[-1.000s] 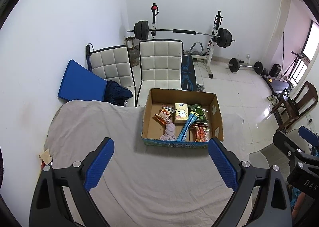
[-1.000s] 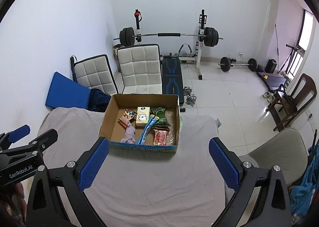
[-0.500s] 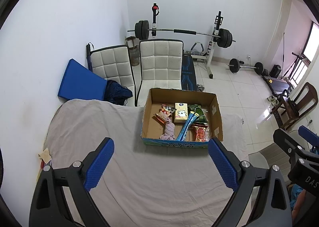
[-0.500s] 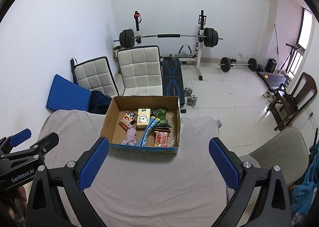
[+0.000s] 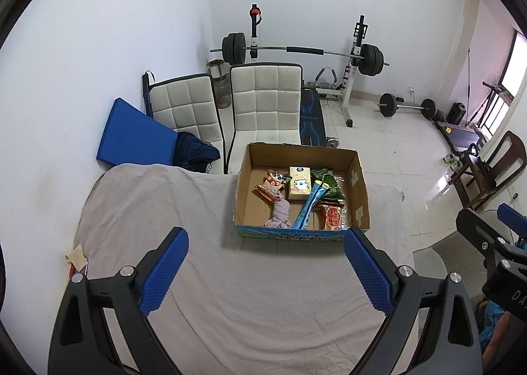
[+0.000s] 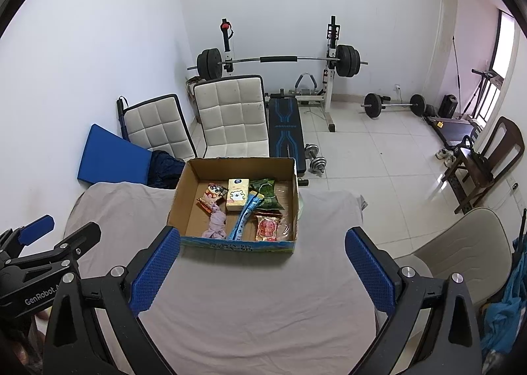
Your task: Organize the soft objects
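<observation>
Several soft packets and a pink cloth (image 5: pixel 279 212) lie inside the open cardboard box (image 5: pixel 359 184), which sits at the far side of the cloth-covered desk (image 5: pixel 230 292). Near its front edge, left tongs (image 5: pixel 266 271) and right tongs (image 6: pixel 262 268) hover spread wide, gripping nothing. White chairs (image 6: pixel 230 118) stand beyond the box.
</observation>
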